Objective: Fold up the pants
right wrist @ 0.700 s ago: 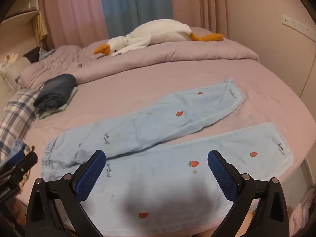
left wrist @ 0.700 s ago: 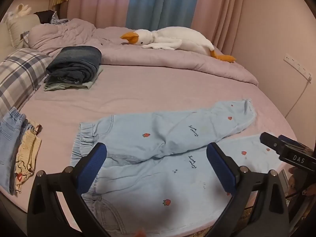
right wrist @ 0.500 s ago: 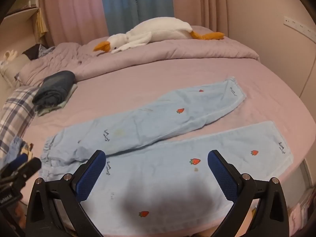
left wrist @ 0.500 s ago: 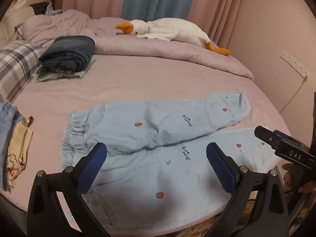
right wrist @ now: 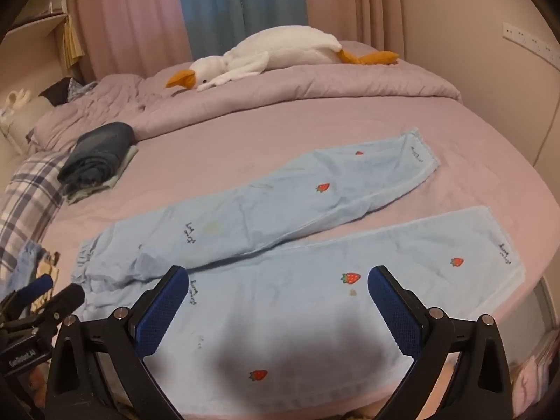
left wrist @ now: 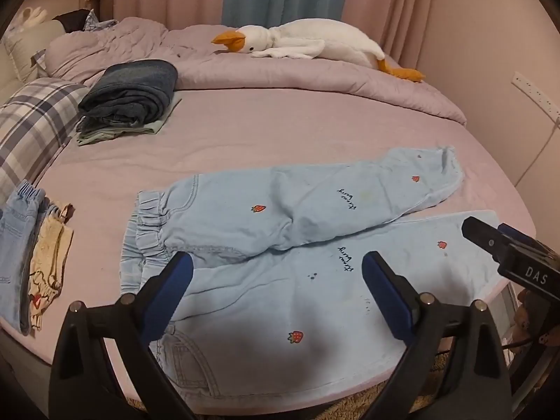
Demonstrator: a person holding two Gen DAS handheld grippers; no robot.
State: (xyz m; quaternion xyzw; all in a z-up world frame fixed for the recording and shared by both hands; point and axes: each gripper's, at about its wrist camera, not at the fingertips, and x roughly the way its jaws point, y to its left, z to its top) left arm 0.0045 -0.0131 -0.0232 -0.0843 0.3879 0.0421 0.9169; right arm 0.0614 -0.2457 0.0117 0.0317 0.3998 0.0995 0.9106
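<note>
Where tongs (left wrist: 276,276) (right wrist: 276,288) gape, released above pants (left wrist: 297,231), near hem cut off, waistband part-hidden.

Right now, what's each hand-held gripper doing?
Left hand-held gripper: open, holding nothing, above the pants.
Right hand-held gripper: open, holding nothing.

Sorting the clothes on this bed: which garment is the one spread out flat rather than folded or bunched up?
The light blue strawberry pants, legs splayed near the bed's front edge. The dark jeans sit folded by the plaid pillow; the small clothes lie bunched at the left edge.
</note>
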